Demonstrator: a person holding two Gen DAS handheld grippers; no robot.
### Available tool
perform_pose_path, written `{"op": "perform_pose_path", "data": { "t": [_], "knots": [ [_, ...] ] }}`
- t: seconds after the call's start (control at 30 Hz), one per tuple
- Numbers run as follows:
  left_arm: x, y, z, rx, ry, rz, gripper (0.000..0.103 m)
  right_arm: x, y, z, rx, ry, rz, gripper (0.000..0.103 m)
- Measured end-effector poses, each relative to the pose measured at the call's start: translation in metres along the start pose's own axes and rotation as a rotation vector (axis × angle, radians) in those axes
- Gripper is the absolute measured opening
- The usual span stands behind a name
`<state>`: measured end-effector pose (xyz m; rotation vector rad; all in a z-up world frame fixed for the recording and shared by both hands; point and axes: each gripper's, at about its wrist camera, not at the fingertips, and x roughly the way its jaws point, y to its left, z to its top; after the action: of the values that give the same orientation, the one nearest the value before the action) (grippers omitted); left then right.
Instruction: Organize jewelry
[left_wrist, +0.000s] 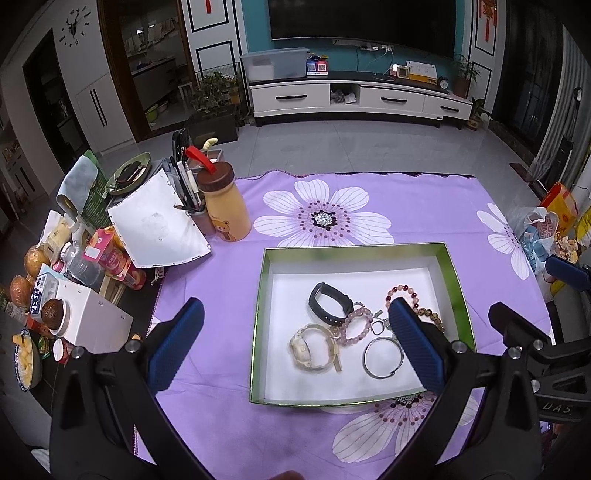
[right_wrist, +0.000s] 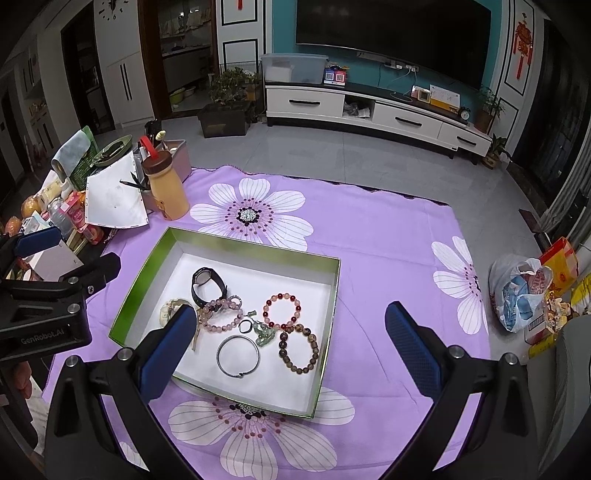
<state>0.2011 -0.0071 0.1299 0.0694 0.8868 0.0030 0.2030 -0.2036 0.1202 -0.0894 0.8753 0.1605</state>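
A green-rimmed box (left_wrist: 258, 302) (right_wrist: 140, 284) with a white floor sits on the purple flowered cloth. In it lie a black watch (left_wrist: 330, 303) (right_wrist: 207, 286), a cream watch (left_wrist: 310, 347), a pink bead bracelet (left_wrist: 355, 326) (right_wrist: 223, 314), a silver bangle (left_wrist: 383, 357) (right_wrist: 238, 355), a red bead bracelet (right_wrist: 282, 311), a brown bead bracelet (right_wrist: 299, 348), a small ring (right_wrist: 245, 326) and a green pendant (right_wrist: 265, 334). My left gripper (left_wrist: 295, 314) is open and empty above the box. My right gripper (right_wrist: 290, 321) is open and empty above the box's right half.
Left of the cloth stand a yellow bottle with a brown cap (left_wrist: 223, 206), a white sheet (left_wrist: 159, 229), a pen holder, snack packs and a white box (left_wrist: 92, 317). A plastic bag (right_wrist: 521, 295) lies at the right edge. A TV cabinet stands beyond.
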Motion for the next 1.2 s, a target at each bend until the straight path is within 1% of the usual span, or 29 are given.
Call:
{"op": "perform_pose_path", "data": {
  "t": [0.3, 1.2],
  "knots": [
    [0.0067, 0.0028, -0.0018, 0.002, 0.009, 0.000, 0.101, 0.0018, -0.0001, -0.0009, 0.001, 0.000, -0.003, 0.102],
    [0.0071, 0.0022, -0.0015, 0.000, 0.010, 0.004, 0.101, 0.0047, 0.0002, -0.0028, -0.005, 0.003, -0.004, 0.102]
  ]
}}
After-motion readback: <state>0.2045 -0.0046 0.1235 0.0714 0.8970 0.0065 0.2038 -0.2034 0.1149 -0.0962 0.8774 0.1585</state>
